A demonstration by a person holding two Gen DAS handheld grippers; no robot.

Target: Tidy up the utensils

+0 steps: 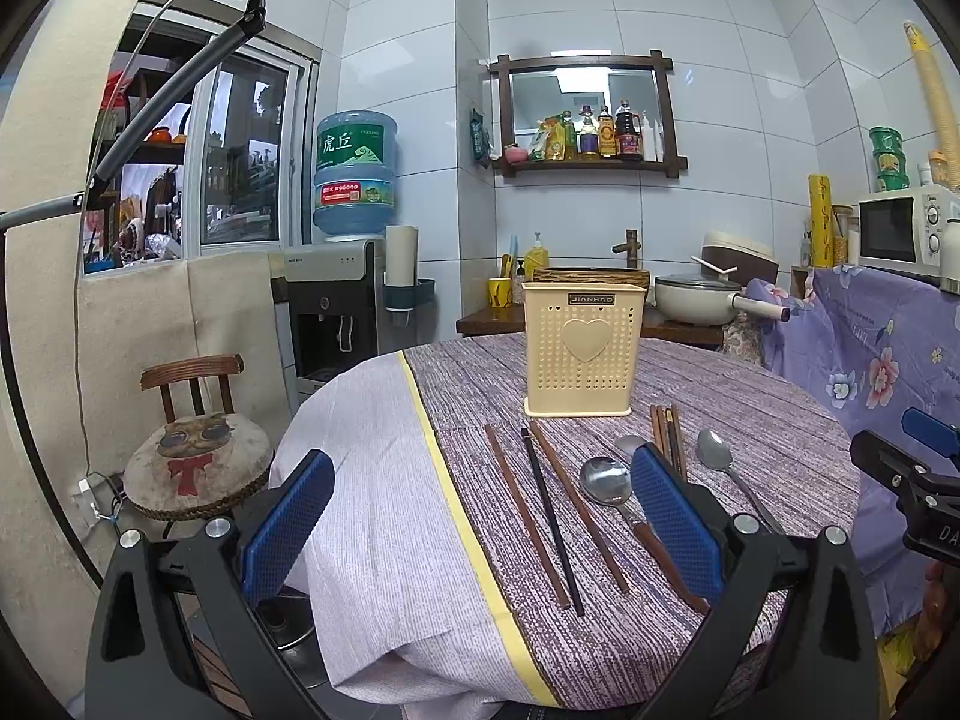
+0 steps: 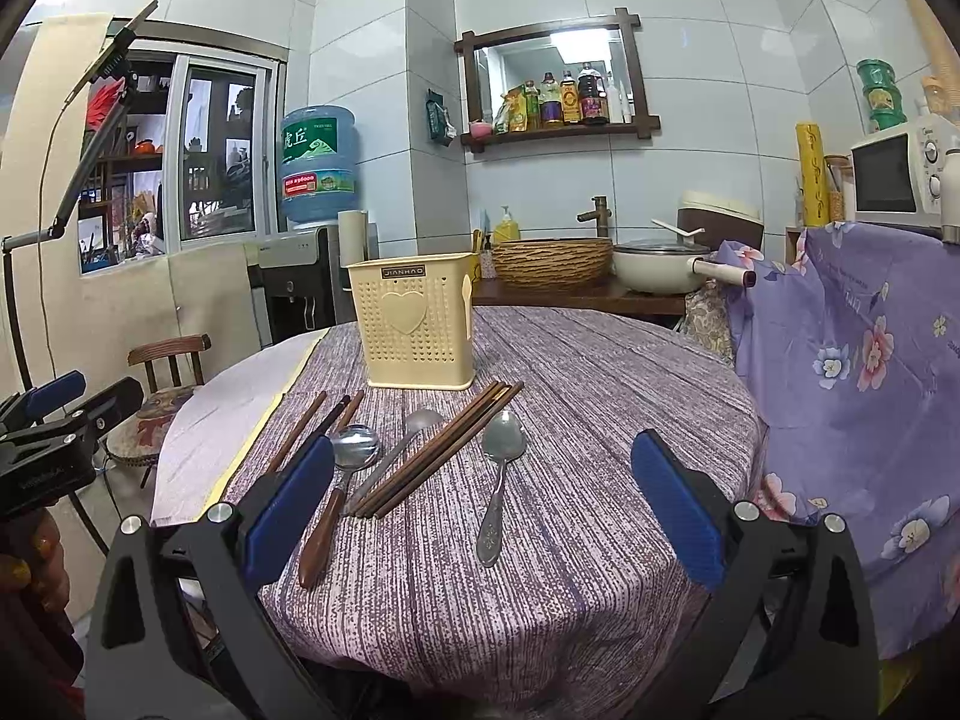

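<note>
Presently, one cream utensil holder [image 2: 414, 330] with a heart on its front is being shown upright on the round counter [image 2: 600, 372], which is being covered by a purple striped cloth. Just in front of the holder, the utensils are being left lying flat on the cloth.

Three spoons are being counted: a wooden-handled spoon [image 2: 342, 480] toward the left, an all-metal spoon [image 2: 501, 468] toward the right, and a third metal spoon [image 2: 399, 450] between them, its handle running under or beside the bundle; which cannot be told. Three separate chopsticks [image 1: 549, 516] are being seen side by side at the left, two brown and one black, slightly apart from each other. A bundle of brown chopsticks [image 2: 444, 447] is being seen lying diagonally, the sticks touching; about four are being made out, though the exact number cannot be told.

The left claw [image 1: 480, 534] is being held wide open over the near edge of the counter, with nothing between its blue pads [image 1: 288, 528]; the loose chopsticks and the wooden-handled spoon are being framed between its fingers. The right claw [image 2: 480, 516] is likewise being held wide open and empty, above the cloth, with the all-metal spoon lying between its fingers in view. Each claw is being glimpsed at the edge of the other's camera.
</note>
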